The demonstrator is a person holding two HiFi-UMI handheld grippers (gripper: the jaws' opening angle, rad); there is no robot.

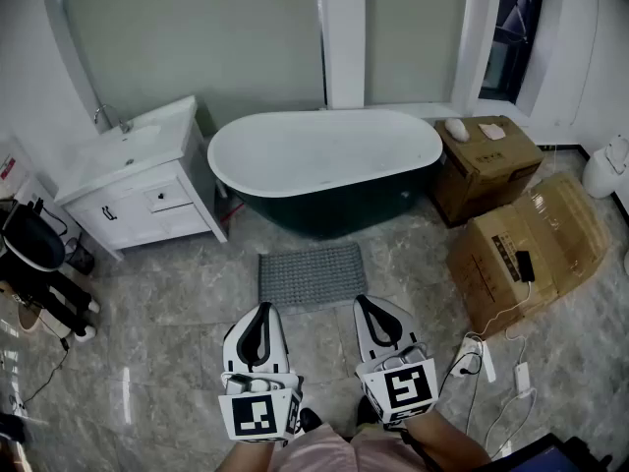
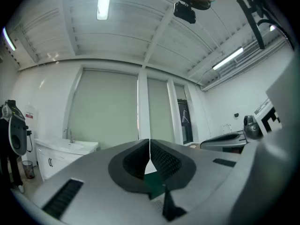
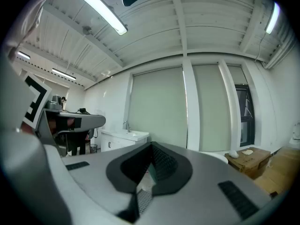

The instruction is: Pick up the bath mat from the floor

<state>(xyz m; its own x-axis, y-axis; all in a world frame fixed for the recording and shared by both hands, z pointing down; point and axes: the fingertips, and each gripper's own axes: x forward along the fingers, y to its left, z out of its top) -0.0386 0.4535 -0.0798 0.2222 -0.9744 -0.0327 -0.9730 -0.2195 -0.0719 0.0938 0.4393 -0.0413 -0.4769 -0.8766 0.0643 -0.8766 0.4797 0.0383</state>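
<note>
Standing before the bathtub point(image 1: 324, 160), I face the room with the tub against the far wall, the white vanity point(image 1: 138, 190) to its left and the cardboard boxes point(image 1: 526, 249) to its right. The bath mat point(image 1: 312, 276) lies flat on the tiled floor point(image 1: 197, 293) just in front of the tub — where feet land stepping out — and nothing touches it. I hold the left gripper point(image 1: 261, 310) and the right gripper point(image 1: 374, 306) side by side, level and aimed at the far wall, which is why neither gripper view shows the mat. From above, their tips sit just short of its near edge. Both pairs of jaws are pressed together with nothing between them — there is nothing to hold yet. I judge I must tip them downward and part the jaws first.
</note>
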